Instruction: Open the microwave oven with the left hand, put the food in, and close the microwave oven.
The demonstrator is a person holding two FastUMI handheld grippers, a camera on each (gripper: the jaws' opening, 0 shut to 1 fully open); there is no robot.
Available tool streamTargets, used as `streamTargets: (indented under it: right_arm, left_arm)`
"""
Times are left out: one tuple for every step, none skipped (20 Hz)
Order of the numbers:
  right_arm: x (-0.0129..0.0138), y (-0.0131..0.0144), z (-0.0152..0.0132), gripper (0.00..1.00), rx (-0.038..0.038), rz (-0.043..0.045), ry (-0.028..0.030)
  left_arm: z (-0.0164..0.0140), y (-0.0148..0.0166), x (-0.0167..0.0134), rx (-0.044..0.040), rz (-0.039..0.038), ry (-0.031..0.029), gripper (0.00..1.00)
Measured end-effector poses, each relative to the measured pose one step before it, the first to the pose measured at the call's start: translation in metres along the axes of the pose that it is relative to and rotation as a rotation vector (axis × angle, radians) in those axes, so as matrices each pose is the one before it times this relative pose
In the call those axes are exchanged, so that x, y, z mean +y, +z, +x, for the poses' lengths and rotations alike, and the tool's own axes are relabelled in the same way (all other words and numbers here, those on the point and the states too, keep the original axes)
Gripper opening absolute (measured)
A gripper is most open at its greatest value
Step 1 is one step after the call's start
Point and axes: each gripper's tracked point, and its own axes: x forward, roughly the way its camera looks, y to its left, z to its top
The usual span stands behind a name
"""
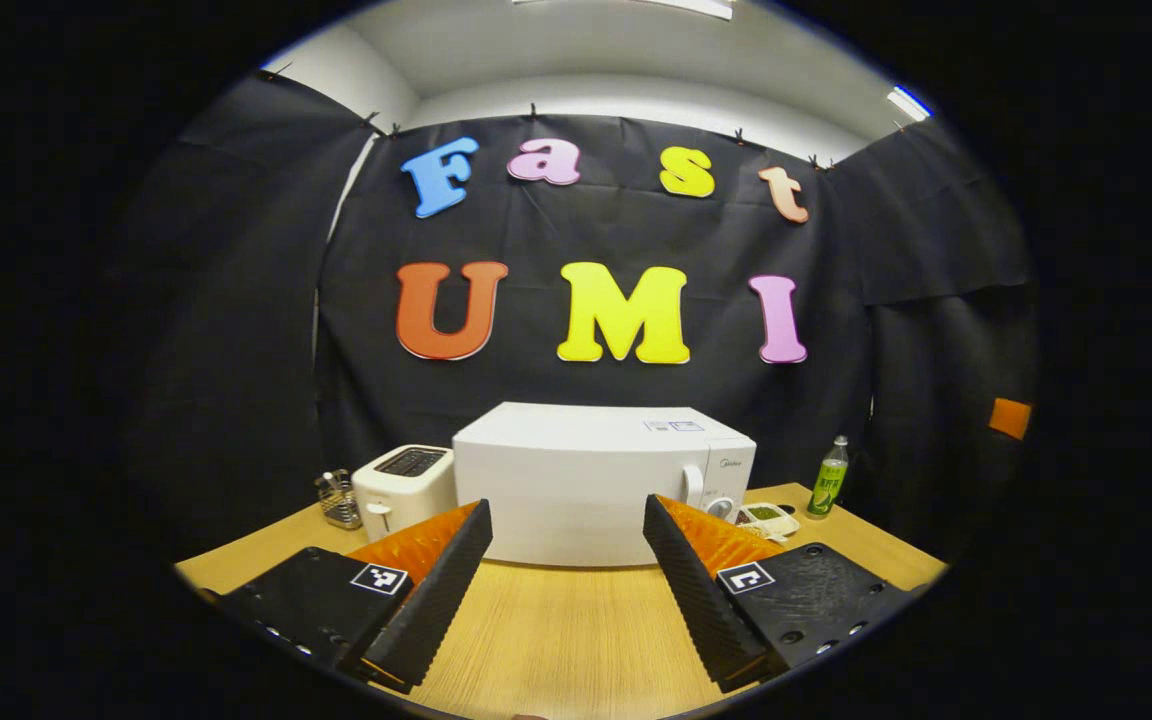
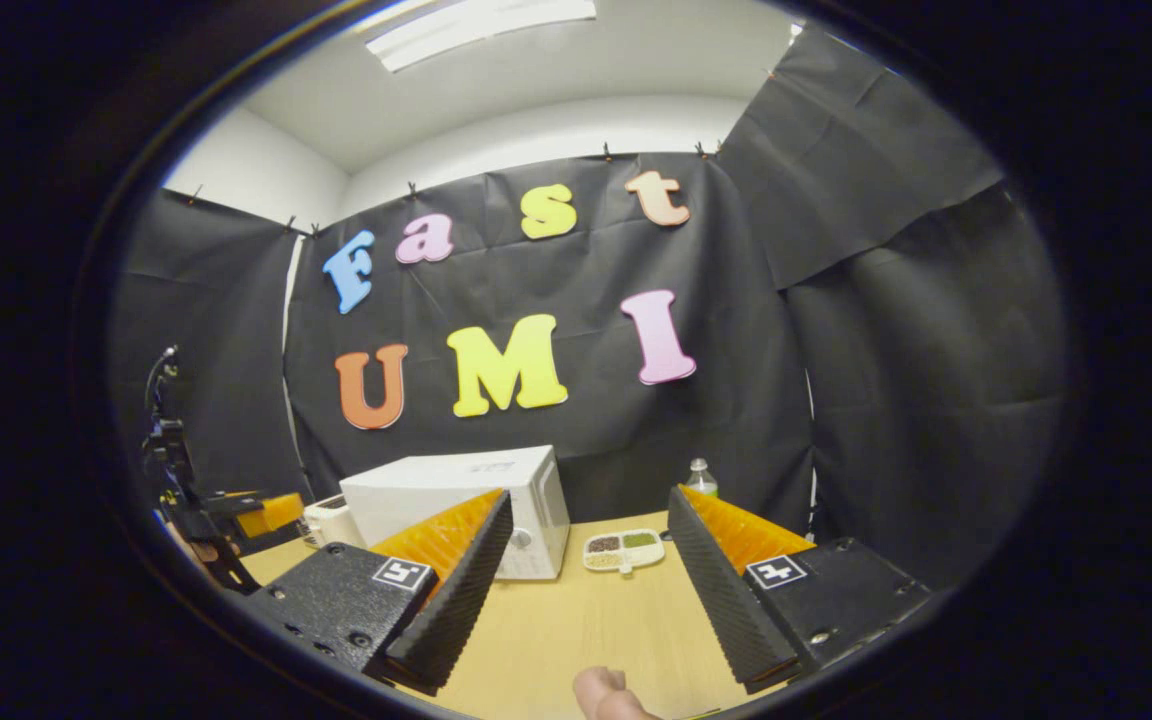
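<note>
Black cloth backs the wooden tabletop (image 1: 576,620), where the microwave (image 1: 586,480) stands shut, well ahead of my left tool (image 1: 568,585), its fingers spread and empty. My right tool (image 2: 584,600) is spread too, facing the food tray (image 2: 624,548) just right of the microwave.

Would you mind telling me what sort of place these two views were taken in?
Most likely a staged kitchen corner inside a recording booth: a wooden table carries a microwave oven, a toaster and a divided food tray, with black cloth hung as walls rather than real kitchen fittings.
</note>
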Motion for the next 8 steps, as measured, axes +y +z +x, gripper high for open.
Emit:
streamTargets:
  right_arm:
    - [0.00699, 0.00392, -0.00829, 0.99, 0.00112, -0.00403, 0.00583]
    - [0.00748, 0.00396, -0.00788, 0.99, -0.00003, -0.00277, 0.00574]
    - [0.00605, 0.00454, -0.00857, 0.99, -0.00261, -0.00185, 0.00485]
    - [0.00722, 0.00527, -0.00892, 0.99, -0.00513, -0.00112, 0.00645]
    - [0.00669, 0.00466, -0.00872, 0.99, -0.00704, -0.00187, 0.00647]
    - [0.00585, 0.00328, -0.00765, 0.91, -0.00547, -0.00397, 0.00351]
    - [0.0054, 0.00317, -0.00793, 0.91, -0.00417, -0.00464, 0.00279]
    - [0.00646, 0.00227, -0.00675, 0.91, -0.00277, -0.00345, 0.00746]
  left_arm:
    - [-0.01731, 0.00883, -0.0009, -0.00554, -0.01148, 0.0009, 0.96]
    - [-0.01666, 0.01172, -0.00225, -0.01292, -0.00589, -0.01187, 0.95]
    - [-0.01633, 0.01259, -0.00265, -0.01763, 0.00257, -0.0168, 0.95]
    - [-0.01656, 0.01261, -0.00081, -0.01956, 0.01142, -0.00471, 0.95]
    - [-0.0155, 0.01004, -0.00075, -0.01545, 0.018, -0.00651, 0.95]
    - [-0.01702, 0.01035, -0.0008, -0.01108, 0.01758, -0.00231, 0.95]
    - [-0.01394, 0.00592, -0.00023, -0.01018, 0.01315, 0.00359, 0.95]
    - [-0.01288, 0.00381, 0.00109, -0.00626, 0.00405, 0.00705, 0.95]
